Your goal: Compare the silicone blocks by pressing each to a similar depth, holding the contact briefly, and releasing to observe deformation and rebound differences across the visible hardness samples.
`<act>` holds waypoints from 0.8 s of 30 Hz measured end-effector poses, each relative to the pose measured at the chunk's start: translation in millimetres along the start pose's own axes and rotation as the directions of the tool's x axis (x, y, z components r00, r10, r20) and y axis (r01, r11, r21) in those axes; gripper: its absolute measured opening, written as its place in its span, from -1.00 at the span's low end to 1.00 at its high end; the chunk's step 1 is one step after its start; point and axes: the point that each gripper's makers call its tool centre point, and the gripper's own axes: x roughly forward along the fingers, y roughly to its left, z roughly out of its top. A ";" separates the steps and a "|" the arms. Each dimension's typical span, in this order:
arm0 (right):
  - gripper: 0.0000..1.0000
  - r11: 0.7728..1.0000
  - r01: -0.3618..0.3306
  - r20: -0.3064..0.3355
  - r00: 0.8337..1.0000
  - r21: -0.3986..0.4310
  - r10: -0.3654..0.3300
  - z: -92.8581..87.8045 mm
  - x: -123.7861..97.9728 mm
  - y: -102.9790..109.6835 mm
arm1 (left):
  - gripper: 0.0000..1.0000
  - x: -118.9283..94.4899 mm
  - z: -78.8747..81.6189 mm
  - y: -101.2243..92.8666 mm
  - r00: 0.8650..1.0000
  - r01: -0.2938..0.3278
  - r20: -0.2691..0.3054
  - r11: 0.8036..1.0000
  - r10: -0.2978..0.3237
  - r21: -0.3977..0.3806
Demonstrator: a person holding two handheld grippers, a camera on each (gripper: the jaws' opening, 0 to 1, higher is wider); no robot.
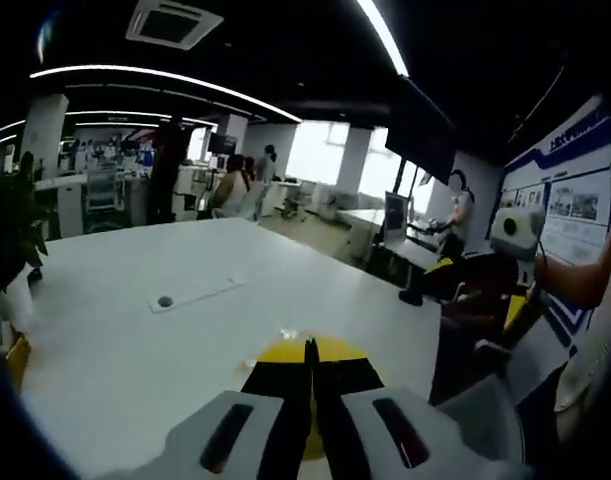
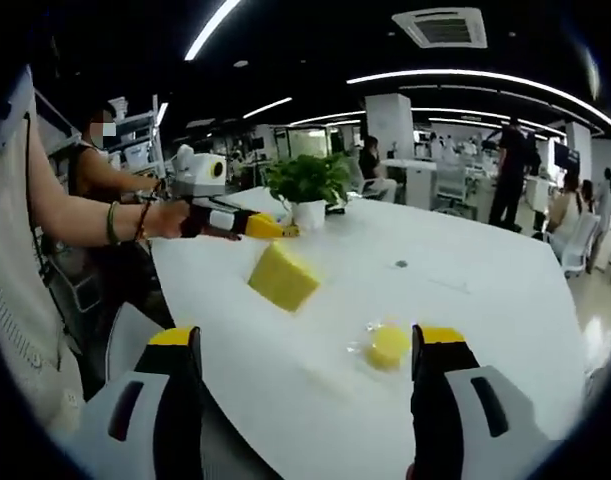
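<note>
white table (image 2: 485, 300), big. yellow block (image 2: 283, 276) mid-table, small round block (image 2: 388, 346) near right gripper (image 2: 310, 365), jaws wide. left gripper (image 1: 310, 375) closed, empty. risk: uneven press depth; small block skids.

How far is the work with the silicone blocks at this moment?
Nothing looks finished. The yellow block and the small round yellow sample lie untouched on the white table. In hand: the right gripper hovers open before them, pressing nothing; the left gripper shows shut jaws, held above the table's far edge. Left: every press, hold and release.
</note>
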 end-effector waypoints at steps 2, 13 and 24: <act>0.64 0.999 -0.023 -0.011 1.000 -0.029 0.023 4.8 5.9 -1.9 | -1.00 0.7 1.5 -3.6 1.000 0.009 -0.007 1.000 -0.009 0.017; 0.66 0.979 -0.153 -0.081 0.986 -0.133 0.143 17.0 46.1 -8.3 | -1.00 -0.3 8.9 -5.7 0.998 0.037 -0.053 0.999 -0.035 0.040; 0.62 0.918 -0.322 -0.219 0.937 -0.230 0.273 10.0 90.3 5.7 | -1.00 2.3 12.0 -3.4 0.988 0.105 -0.120 0.991 -0.094 0.084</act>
